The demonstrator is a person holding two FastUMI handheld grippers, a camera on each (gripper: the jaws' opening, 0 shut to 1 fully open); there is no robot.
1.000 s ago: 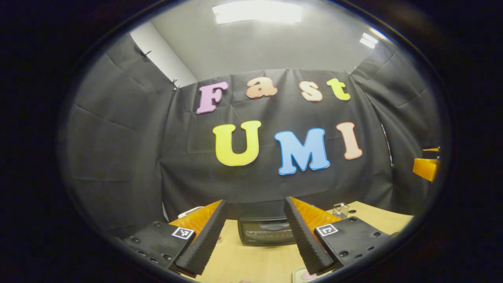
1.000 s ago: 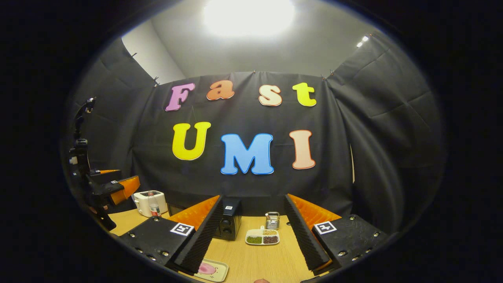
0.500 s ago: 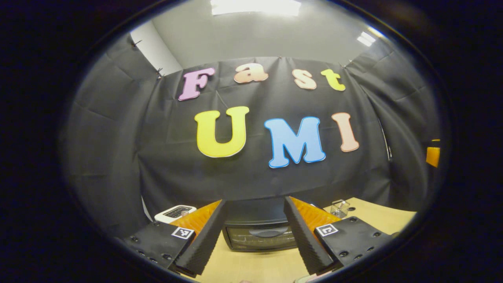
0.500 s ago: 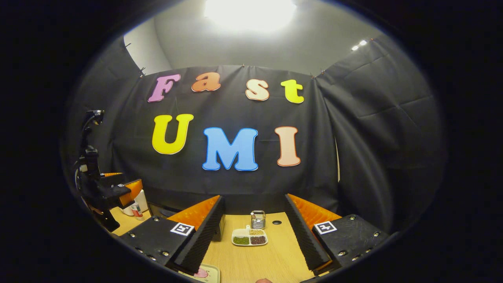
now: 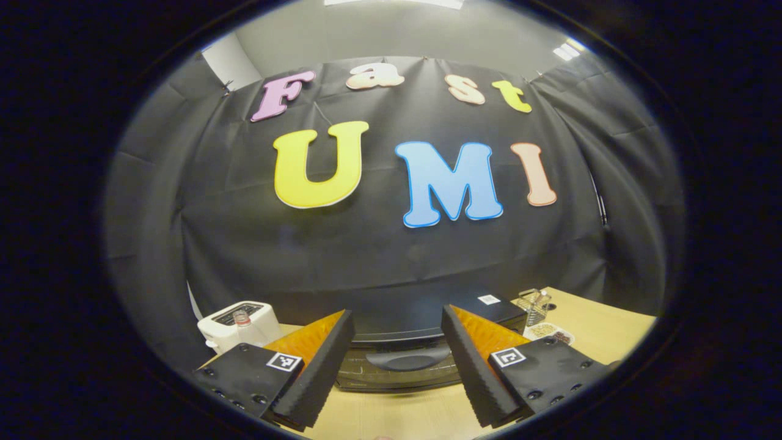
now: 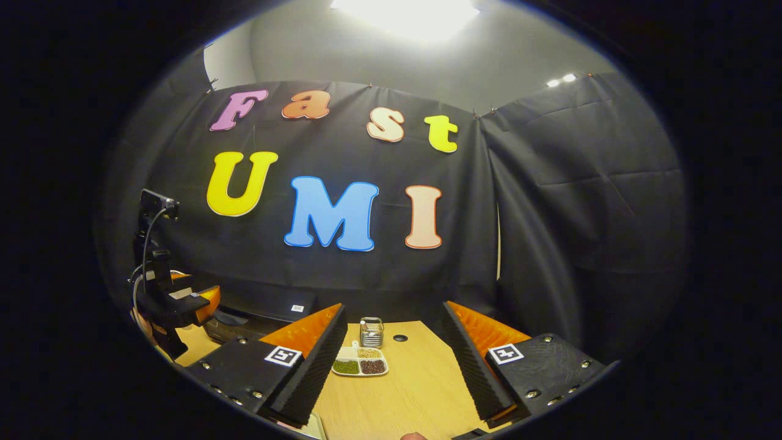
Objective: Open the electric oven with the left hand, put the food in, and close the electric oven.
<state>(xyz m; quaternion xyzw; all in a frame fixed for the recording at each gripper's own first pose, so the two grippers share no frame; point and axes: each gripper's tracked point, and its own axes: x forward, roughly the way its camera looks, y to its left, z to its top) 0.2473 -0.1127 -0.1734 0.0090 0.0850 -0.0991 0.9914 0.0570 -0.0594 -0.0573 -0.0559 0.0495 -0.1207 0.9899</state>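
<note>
Oven [image 5: 400,360] sits on the wooden surface [image 5: 605,318] straight ahead of the left tongs [image 5: 397,366], its door shut and the curved handle [image 5: 406,359] showing between the two wide-spread fingers, apart from both. A white toaster [image 5: 235,324] stands to its left, and a wire holder [image 5: 533,304] to its right. In the right gripper view, the right tongs [image 6: 394,366] gape wide and empty over the surface, with a divided dish [image 6: 360,365] of beans ahead; the left tongs [image 6: 183,302] hang just before the oven [image 6: 263,305].
</note>
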